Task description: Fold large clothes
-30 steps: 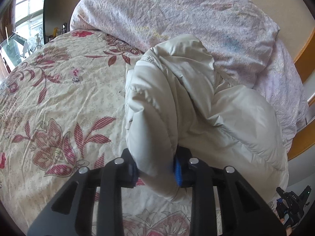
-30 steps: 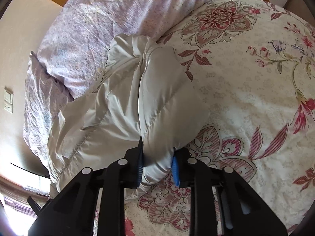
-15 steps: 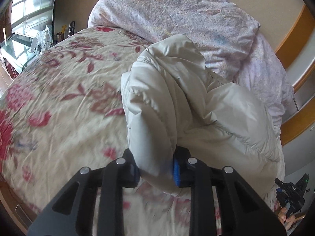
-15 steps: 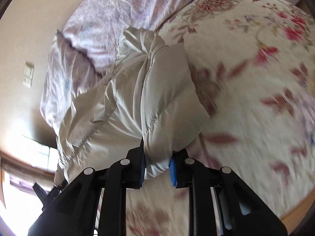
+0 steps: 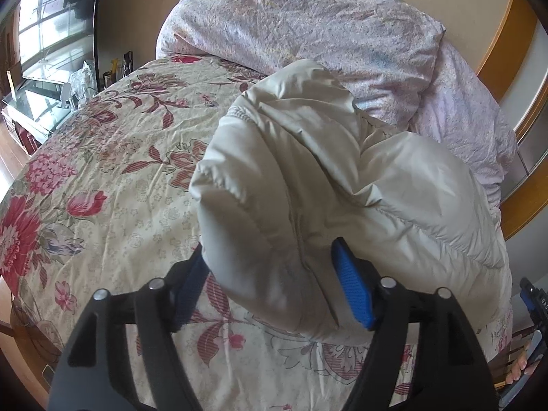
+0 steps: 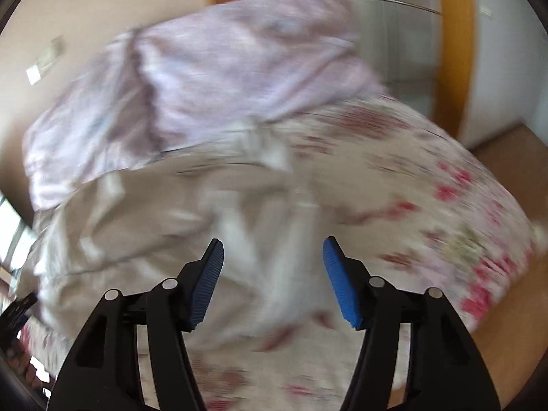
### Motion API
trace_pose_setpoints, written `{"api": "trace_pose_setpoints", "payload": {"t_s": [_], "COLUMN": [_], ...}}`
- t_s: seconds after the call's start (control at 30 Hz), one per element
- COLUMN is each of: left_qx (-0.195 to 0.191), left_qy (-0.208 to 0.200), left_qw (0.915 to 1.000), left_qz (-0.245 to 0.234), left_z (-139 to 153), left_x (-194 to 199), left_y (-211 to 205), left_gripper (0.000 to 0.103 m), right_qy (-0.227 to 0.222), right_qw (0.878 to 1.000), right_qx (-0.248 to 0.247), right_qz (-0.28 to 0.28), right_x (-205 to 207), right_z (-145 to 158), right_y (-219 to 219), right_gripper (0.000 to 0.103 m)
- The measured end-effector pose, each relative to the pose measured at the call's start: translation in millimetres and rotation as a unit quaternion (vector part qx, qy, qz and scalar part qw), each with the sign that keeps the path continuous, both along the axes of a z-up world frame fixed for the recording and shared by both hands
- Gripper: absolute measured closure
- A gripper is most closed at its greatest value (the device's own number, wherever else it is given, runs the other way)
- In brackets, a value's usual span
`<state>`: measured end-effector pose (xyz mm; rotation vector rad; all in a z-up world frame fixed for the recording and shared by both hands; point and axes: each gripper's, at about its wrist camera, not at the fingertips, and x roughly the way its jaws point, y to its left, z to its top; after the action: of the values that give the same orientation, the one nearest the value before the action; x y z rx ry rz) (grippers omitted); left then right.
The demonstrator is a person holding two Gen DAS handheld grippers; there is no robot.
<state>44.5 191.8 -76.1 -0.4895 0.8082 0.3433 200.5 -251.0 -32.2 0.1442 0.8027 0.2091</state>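
A cream puffer jacket (image 5: 342,185) lies bunched on the floral bedspread (image 5: 102,171). My left gripper (image 5: 270,274) is open wide, its blue pads either side of a puffy fold of the jacket that still rests between them. My right gripper (image 6: 272,274) is open and empty, above the jacket (image 6: 154,222), which is heavily blurred in the right wrist view. The bedspread also shows there (image 6: 428,205).
A lilac pillow (image 5: 308,24) and rumpled lilac bedding (image 5: 462,120) lie behind the jacket against a wooden headboard (image 5: 496,37). A glass-topped unit (image 5: 37,102) stands beyond the bed's left edge. The pillow (image 6: 222,68) and wooden floor (image 6: 507,157) show in the right wrist view.
Both grippers have opened and let go of the jacket folds. The right gripper has swung away fast, blurring its view. The left view has barely shifted.
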Motion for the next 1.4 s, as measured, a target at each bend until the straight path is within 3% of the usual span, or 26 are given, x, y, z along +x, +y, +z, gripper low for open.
{"api": "trace_pose_setpoints", "payload": {"t_s": [0.13, 0.33, 0.53, 0.83, 1.0, 1.2, 1.27, 1.4], "left_qx": [-0.011, -0.036, -0.065, -0.107, -0.11, -0.107, -0.098, -0.069], "left_qy": [-0.007, -0.016, -0.024, -0.053, -0.058, -0.065, -0.069, -0.074], "left_qw": [0.9999, 0.9991, 0.9972, 0.992, 0.9912, 0.991, 0.9919, 0.9945], "left_qz": [0.003, 0.018, 0.028, 0.041, 0.045, 0.048, 0.042, 0.028], "left_z": [-0.6, -5.0, -13.3, -17.8, -19.0, -12.4, -5.8, 13.1], "left_x": [2.0, 5.8, 12.2, 19.1, 23.1, 25.8, 26.3, 29.4], "left_y": [-1.0, 3.5, 10.5, 25.1, 28.5, 31.1, 29.6, 19.1], "left_gripper": [0.023, 0.021, 0.021, 0.022, 0.03, 0.052, 0.064, 0.07], "right_qy": [-0.034, -0.037, -0.007, 0.012, 0.012, 0.013, 0.013, 0.012], "right_qw": [0.995, 0.988, 0.983, 0.982, 0.984, 0.984, 0.985, 0.985], "right_qx": [-0.013, -0.037, -0.098, -0.105, -0.093, -0.087, -0.086, -0.082], "right_qz": [0.09, 0.143, 0.157, 0.154, 0.152, 0.153, 0.152, 0.151], "right_x": [0.8, 5.6, 13.1, 16.6, 18.1, 19.7, 19.6, 19.4], "right_z": [2.9, -14.0, -54.3, -72.6, -75.6, -77.0, -77.0, -77.0], "right_y": [69.9, 142.4, 171.0, 178.8, 176.8, 176.1, 175.9, 175.6], "right_gripper": [0.041, 0.041, 0.037, 0.037, 0.037, 0.037, 0.037, 0.037]}}
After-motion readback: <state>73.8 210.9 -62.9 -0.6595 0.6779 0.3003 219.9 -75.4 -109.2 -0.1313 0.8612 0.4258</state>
